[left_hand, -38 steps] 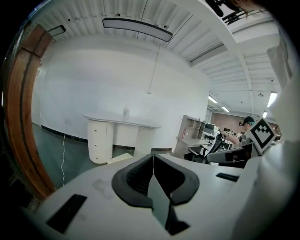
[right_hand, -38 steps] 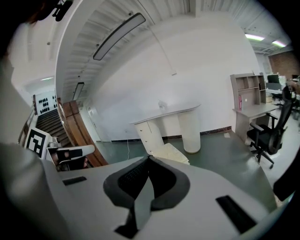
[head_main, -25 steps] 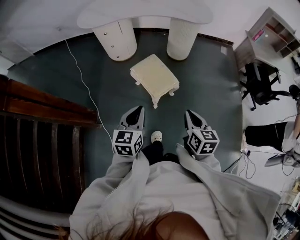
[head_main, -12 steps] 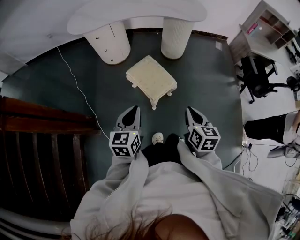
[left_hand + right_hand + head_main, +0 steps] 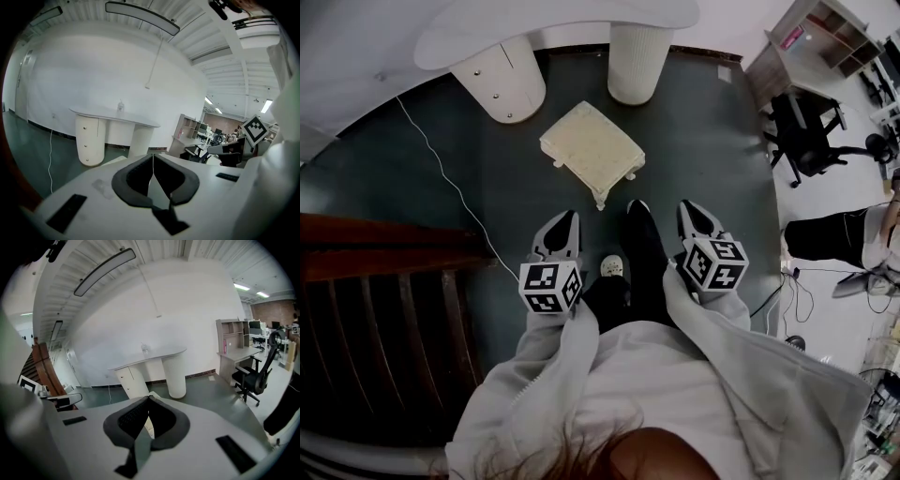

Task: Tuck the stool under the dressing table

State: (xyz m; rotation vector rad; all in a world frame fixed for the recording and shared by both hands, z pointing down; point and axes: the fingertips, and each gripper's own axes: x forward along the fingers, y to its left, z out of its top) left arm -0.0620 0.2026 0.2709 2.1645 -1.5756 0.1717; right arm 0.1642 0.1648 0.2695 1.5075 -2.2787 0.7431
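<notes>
Stool point(image 5: 591, 150) apart from dressing table point(image 5: 553, 23); left claw point(image 5: 568, 218) together, empty; right claw point(image 5: 688, 206) together, empty

stool point(image 5: 591, 150) on floor point(image 5: 703, 159) before dressing table point(image 5: 553, 21), office chair point(image 5: 806, 131) far rt, wood rail point(image 5: 384, 255) lt

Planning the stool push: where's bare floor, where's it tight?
Bare: the floor between the table's drawer pedestal and round leg, just beyond the stool; also right of the stool, toward the office chair. Tight: left side, where a cable runs along the floor beside the wooden frame.
</notes>
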